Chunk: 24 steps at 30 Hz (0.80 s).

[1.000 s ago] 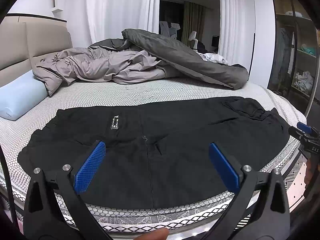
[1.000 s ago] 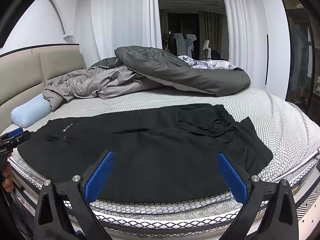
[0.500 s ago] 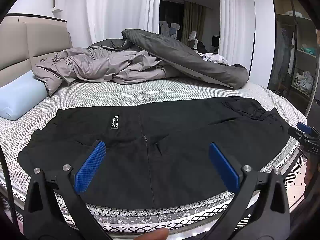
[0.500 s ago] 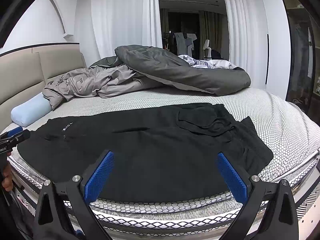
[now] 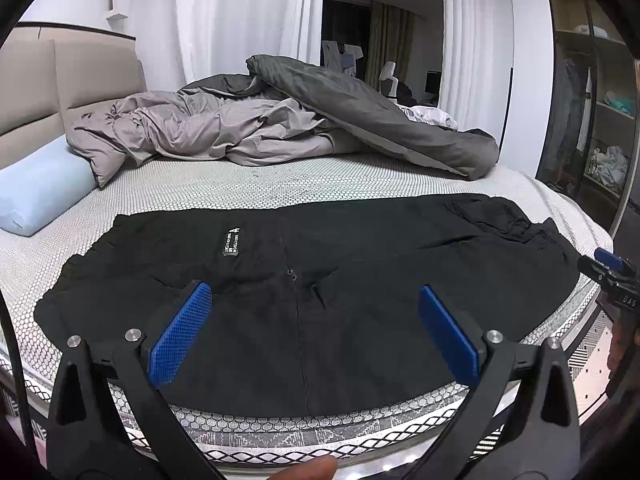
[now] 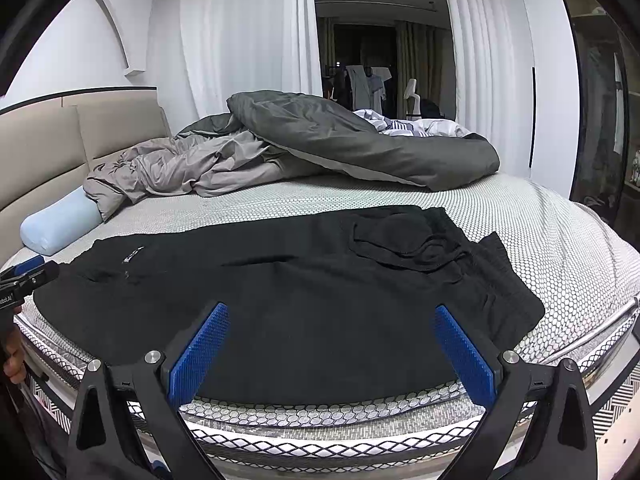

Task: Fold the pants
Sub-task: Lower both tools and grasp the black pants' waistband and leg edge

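Basically unchanged: both tools (image 5: 314,326) (image 6: 332,346) wide open, empty, over flat pants (image 5: 360,280).

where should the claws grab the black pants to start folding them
Probably the black pants at their two ends: left claw on the left edge, right claw on the rumpled right end. They lie flat across the mattress, so come in low from the near side.

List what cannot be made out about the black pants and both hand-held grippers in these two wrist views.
- Pants label: print too small to read in the left view.
- Pants' underside: hidden against the mattress in both views.
- Right hand-held gripper seen from the left view: cut off by the right edge, so its opening cannot be judged there.
- Left hand-held gripper seen from the right view: cut off by the left edge.
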Motion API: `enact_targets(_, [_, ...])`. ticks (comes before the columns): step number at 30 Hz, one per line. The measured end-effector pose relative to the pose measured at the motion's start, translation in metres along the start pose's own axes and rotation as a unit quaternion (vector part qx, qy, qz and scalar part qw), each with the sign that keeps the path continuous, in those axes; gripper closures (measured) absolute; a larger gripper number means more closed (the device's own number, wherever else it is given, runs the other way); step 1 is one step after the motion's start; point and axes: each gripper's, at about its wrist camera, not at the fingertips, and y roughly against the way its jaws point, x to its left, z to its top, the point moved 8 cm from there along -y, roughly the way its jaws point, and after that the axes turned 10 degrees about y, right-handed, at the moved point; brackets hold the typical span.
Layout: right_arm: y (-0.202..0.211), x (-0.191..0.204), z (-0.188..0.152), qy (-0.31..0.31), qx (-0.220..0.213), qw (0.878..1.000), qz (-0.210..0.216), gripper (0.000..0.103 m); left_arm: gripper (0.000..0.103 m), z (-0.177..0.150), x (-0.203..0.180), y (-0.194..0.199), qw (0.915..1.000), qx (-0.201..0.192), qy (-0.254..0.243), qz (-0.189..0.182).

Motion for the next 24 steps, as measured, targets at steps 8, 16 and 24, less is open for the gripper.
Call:
enact_targets(8, [0.0,-0.006,-0.001,-0.001,0.0,1.0,-0.006,0.0,0.001,0.004,0.024,-0.003,0.9997,0.003,0.025,0.008])
enact_targets(16, [0.0,-0.013,-0.009,-0.007,0.012,1.0,0.007,0.0,0.001,0.019,0.09,0.007,0.9959,-0.012,0.079,0.043])
enact_targets(24, [-0.026,-0.023,-0.029,-0.017,0.05,0.998,0.039,0.0,0.001,0.012,0.216,0.005,0.9731,0.014,0.215,0.082])
